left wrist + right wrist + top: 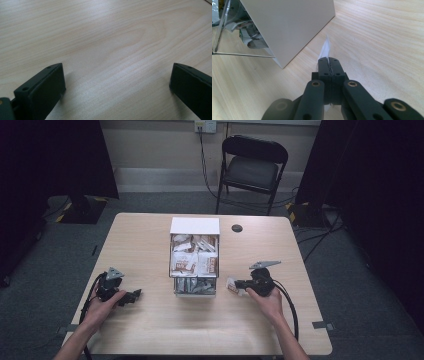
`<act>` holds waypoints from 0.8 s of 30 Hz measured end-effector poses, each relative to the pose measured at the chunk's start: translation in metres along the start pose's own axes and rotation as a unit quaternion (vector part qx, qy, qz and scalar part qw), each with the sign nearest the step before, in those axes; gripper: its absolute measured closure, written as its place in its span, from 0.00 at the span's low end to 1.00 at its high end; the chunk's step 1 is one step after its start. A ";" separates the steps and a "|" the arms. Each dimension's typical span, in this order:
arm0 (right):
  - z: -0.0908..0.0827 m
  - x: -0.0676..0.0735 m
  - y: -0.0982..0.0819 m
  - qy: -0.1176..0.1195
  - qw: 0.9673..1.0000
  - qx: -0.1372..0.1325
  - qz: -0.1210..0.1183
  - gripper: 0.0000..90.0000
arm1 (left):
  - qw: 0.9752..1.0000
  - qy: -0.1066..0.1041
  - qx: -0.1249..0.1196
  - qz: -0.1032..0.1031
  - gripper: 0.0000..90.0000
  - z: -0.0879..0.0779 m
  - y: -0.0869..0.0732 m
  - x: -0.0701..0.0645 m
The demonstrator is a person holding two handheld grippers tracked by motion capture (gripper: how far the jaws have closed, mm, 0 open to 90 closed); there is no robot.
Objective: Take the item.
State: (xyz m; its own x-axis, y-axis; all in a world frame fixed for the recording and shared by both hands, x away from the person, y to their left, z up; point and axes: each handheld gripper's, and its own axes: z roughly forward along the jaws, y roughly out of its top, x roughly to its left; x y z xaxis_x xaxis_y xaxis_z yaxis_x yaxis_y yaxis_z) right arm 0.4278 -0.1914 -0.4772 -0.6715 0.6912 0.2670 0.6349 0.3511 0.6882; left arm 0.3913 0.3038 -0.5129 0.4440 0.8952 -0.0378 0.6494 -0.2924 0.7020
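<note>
While the box (194, 261) stands mid-desk packed with sachets, the high view shows the right claw (239, 283) just right of the box's near corner, pinching a sachet (231, 285) low over the desk (150, 330), probably one meant to go in or just drawn out. Well left of the box, the left claw (134, 295) waits idle. From the left gripper view, its jaws stand wide apart over bare desk, nothing between them. From the right gripper view, the jaws are clamped edge-on upon the thin white sachet (325, 48), which juts toward the box's white side (292, 25), a grip that suits such a flat packet.
</note>
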 end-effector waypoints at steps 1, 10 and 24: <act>0.001 0.000 0.000 0.000 1.000 0.001 0.000 1.00 | 1.000 0.000 0.000 0.000 0.00 0.000 0.000 0.000; 0.006 -0.004 -0.003 -0.013 1.000 0.010 0.003 0.99 | 1.000 0.000 0.000 0.000 0.00 0.000 0.000 0.000; 0.006 -0.008 -0.004 -0.031 0.999 0.002 0.017 0.90 | 1.000 0.000 0.000 0.000 0.00 0.000 0.000 0.000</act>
State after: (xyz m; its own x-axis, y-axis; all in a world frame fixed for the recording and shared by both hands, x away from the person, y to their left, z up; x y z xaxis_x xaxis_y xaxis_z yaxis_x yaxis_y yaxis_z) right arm 0.4331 -0.1948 -0.4863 -0.6248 0.7404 0.2477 0.6586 0.3294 0.6766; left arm 0.3913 0.3039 -0.5129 0.4444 0.8950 -0.0378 0.6494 -0.2928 0.7018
